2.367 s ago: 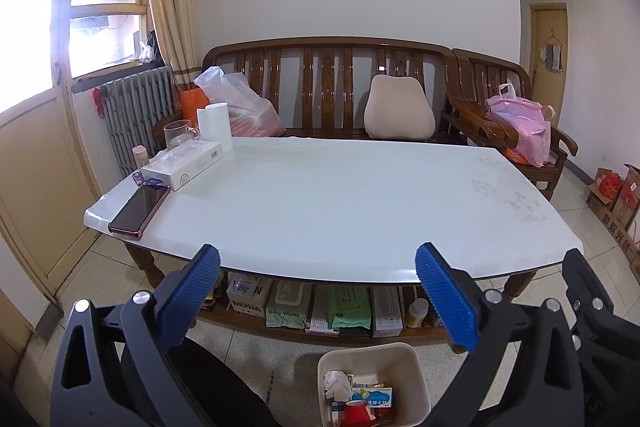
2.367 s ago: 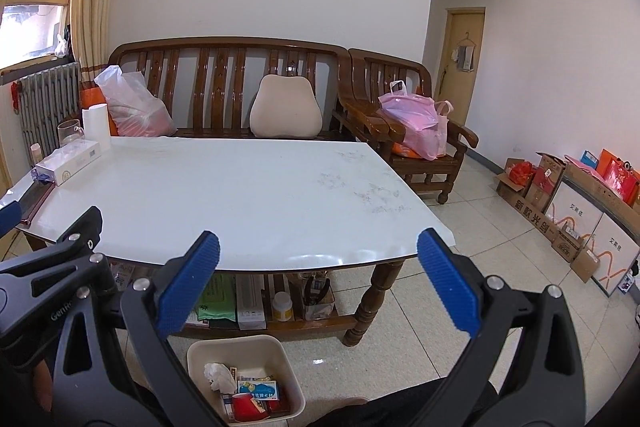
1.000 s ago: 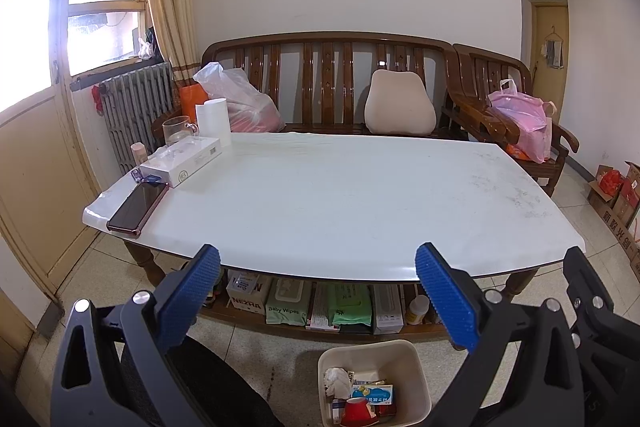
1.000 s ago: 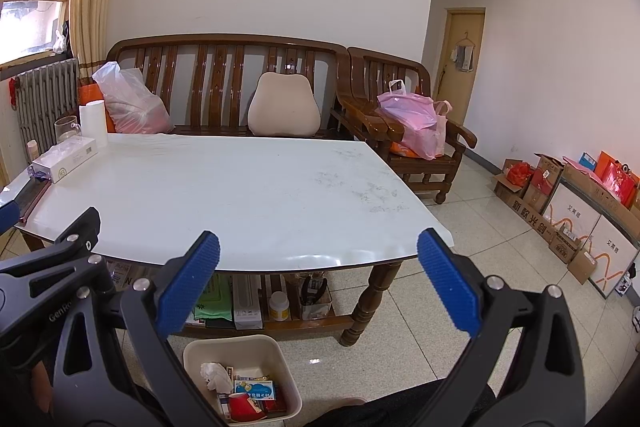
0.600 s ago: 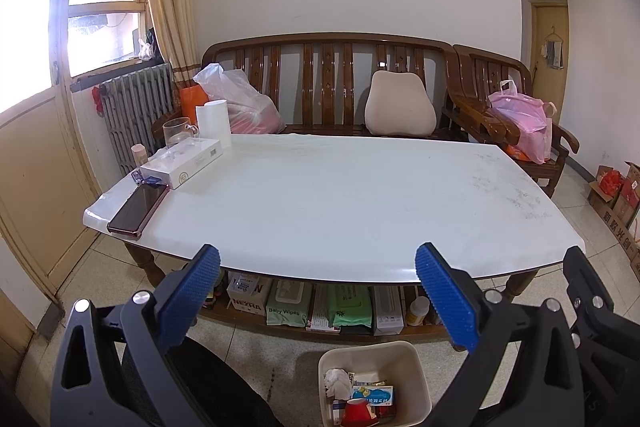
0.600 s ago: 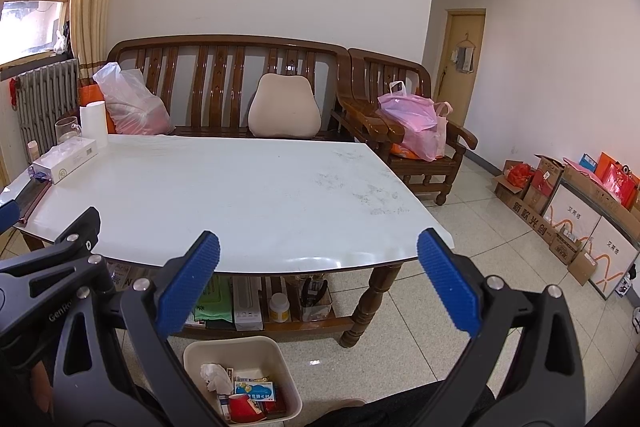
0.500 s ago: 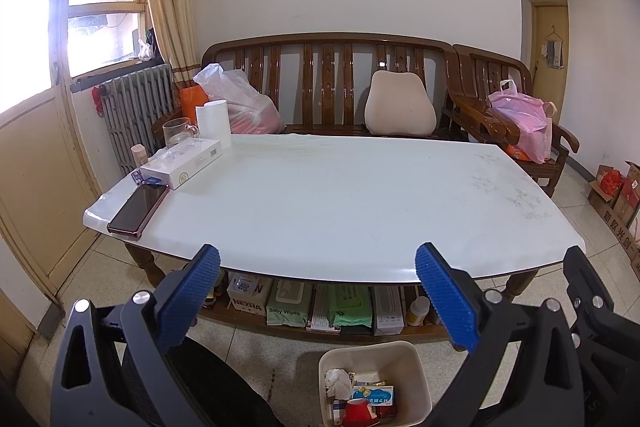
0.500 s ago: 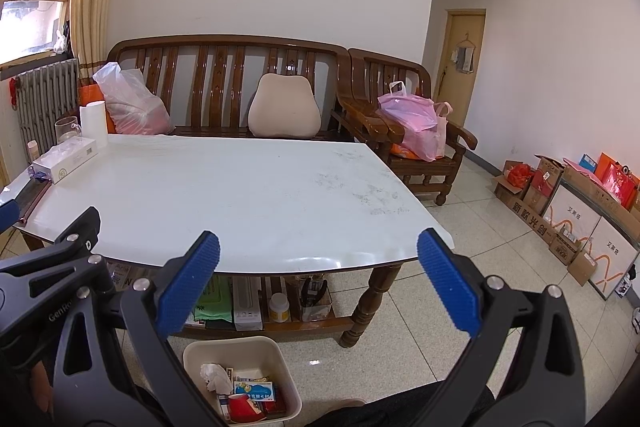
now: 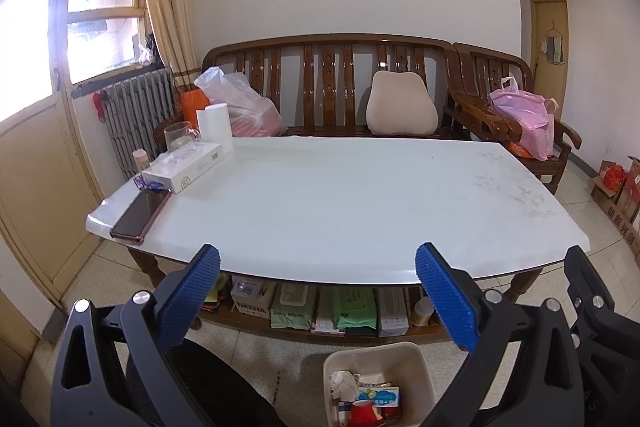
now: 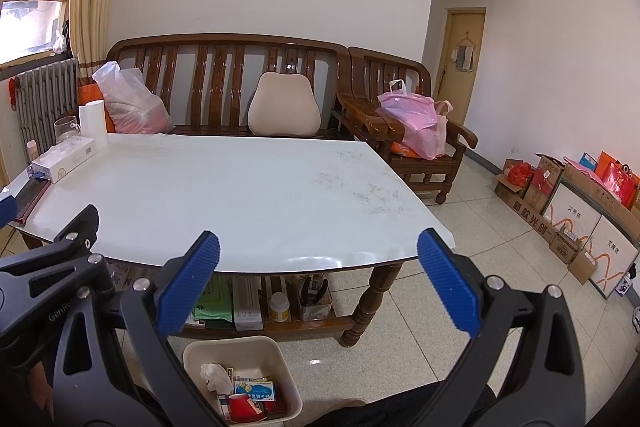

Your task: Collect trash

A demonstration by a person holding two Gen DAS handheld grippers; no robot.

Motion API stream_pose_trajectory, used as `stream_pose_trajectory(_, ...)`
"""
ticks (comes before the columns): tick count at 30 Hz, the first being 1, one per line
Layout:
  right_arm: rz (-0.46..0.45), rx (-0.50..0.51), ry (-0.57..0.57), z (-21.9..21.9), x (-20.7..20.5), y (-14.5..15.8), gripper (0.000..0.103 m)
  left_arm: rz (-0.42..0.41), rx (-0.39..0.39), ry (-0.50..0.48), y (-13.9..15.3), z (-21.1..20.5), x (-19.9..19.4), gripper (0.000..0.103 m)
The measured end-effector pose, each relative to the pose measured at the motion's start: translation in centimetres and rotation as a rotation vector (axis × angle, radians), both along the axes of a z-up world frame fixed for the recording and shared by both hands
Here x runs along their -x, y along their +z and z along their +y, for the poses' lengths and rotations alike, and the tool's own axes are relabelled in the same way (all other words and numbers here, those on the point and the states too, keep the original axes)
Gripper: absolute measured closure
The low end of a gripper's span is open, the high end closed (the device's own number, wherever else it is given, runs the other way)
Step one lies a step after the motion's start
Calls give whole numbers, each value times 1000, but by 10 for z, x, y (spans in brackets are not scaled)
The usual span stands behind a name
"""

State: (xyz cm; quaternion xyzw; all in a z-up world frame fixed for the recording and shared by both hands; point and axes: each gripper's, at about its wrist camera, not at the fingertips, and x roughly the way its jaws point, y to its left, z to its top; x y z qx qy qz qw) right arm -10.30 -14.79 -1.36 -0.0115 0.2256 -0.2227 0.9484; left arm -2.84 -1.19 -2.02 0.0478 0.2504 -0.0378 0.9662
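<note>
Both tools are hanging back from the white surface (image 9: 352, 203) with nothing between their blue pads. The left gripper (image 9: 318, 291) is standing wide open and empty, and the right gripper (image 10: 318, 291) is standing the same way.

The trash is sitting in the cream bin (image 10: 276, 355) on the floor, at about six o'clock in both wrist views, just in front of the shelf under the surface. In it a crumpled tissue (image 10: 216, 377) is lying at nine o'clock, a red cup (image 10: 242, 407) at six o'clock, and a blue and white packet (image 10: 256, 391) in the middle. No loose trash is showing on the surface.

All of this is looking light. The tissue is likely soft and will crush, so a pinch anywhere on its bulk should do. The cup is probably thin-walled and may buckle or slip; taking it across the rim, one pad inside and one outside, seems safest. The packet is flat and would want a grip on an edge. The bin itself seems stiff, best taken by its rim.

Readable writing: "Baby Wipes" on the green pack (image 9: 290, 311) on the shelf, "GenRo" on the left tool's frame seen from the right wrist, and Chinese characters on the cartons (image 10: 528, 219) at three o'clock. The packet's print is too small to read.
</note>
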Motion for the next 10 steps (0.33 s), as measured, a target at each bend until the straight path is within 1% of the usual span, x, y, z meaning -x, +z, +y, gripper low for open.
stream_pose_trajectory(2, -1, 0, 3, 0, 0, 0, 6, 1, -8, 0, 0, -1, 0, 7)
stream_pose_trajectory(6, -5, -6, 4, -2, -1, -1, 6, 38, 28, -16, -1, 2, -5, 7)
stream_pose_trajectory(10, -2, -4, 4, -3, -1, -2, 6, 31, 24, -10, -2, 2, -5, 7)
